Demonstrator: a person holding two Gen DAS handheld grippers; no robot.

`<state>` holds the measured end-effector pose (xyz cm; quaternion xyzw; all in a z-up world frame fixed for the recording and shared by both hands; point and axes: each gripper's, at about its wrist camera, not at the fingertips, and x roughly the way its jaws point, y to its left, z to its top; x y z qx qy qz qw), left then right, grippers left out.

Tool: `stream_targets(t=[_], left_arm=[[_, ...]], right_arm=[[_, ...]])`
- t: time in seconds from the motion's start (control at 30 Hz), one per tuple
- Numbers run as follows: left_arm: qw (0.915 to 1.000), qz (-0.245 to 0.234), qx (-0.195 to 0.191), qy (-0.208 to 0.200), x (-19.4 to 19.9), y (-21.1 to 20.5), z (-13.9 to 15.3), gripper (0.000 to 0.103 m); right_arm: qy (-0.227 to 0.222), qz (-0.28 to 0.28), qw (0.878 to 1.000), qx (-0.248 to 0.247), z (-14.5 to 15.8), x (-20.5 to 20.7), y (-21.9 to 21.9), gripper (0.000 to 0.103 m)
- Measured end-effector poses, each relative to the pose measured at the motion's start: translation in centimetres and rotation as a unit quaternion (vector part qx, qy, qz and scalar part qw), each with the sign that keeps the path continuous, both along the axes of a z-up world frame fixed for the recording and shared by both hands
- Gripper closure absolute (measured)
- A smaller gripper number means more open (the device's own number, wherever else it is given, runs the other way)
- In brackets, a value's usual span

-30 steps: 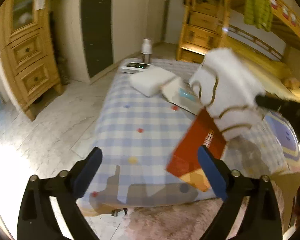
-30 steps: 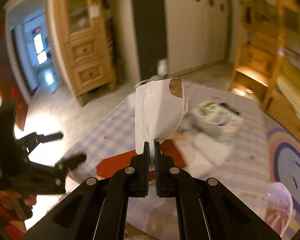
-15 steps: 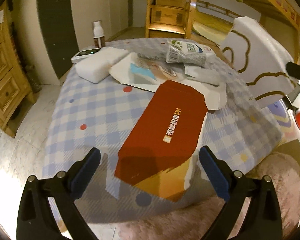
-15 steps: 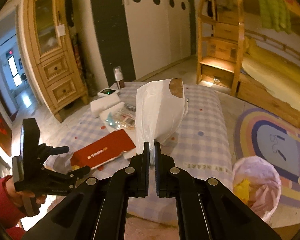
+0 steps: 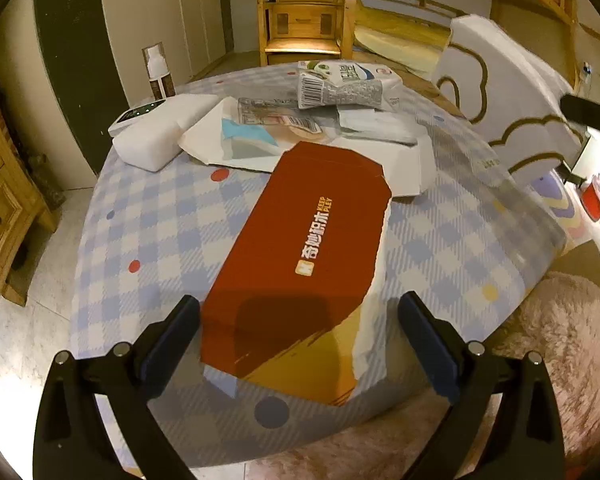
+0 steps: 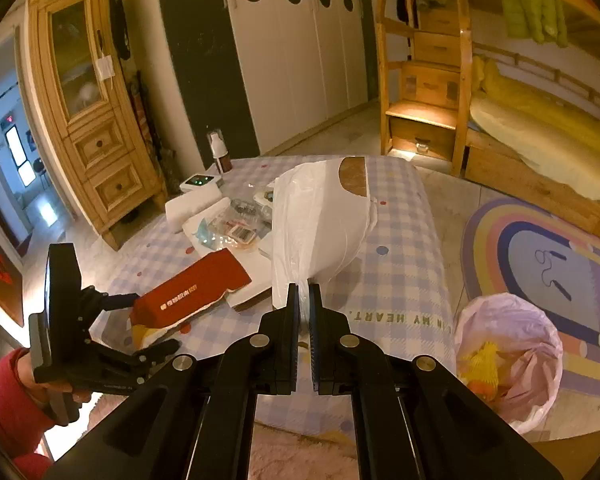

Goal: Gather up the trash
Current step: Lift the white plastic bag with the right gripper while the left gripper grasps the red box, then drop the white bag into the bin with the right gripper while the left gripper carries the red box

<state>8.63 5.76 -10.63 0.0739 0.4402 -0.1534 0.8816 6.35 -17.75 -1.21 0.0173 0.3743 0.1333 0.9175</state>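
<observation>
Straddling the red box's [image 5: 300,248] near edge, left fingers [image 5: 188,320] gape empty; right fingers [image 6: 292,308] pinch the white bag [image 6: 320,232].

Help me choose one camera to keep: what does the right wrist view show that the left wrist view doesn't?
Only the right wrist view: the lined bin on the floor and the right claw shut on the white bag.

Only the left wrist view: the open left claw over the near end of the red box, and the crumpled carton.

Both: box, bag, checked cloth.
</observation>
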Motion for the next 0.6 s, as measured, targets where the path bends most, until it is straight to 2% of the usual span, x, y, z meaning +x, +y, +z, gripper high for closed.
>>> stream_targets(t=[0.07,0.2,0.4,0.6], left_arm=[[1.0,0.001,-0.009,0.0,-0.1,0.3,0.1,0.008],[0.9999,0.005,-0.008,-0.011,-0.2,0.6,0.3,0.023],[0.9995,0.025,-0.011,-0.014,-0.6,1.1,0.8,0.026],[0.9952,0.046,-0.054,-0.066,-3.1,1.6,5.6,0.026]], right_arm=[[0.001,0.0,1.0,0.0,0.0,-0.1,0.0,0.098],[0.001,-0.001,1.0,0.0,0.1,-0.3,-0.2,0.098],[-0.006,-0.005,1.0,0.001,0.4,-1.1,-0.5,0.098],[-0.025,-0.02,0.999,0.002,1.6,-2.4,-1.8,0.098]])
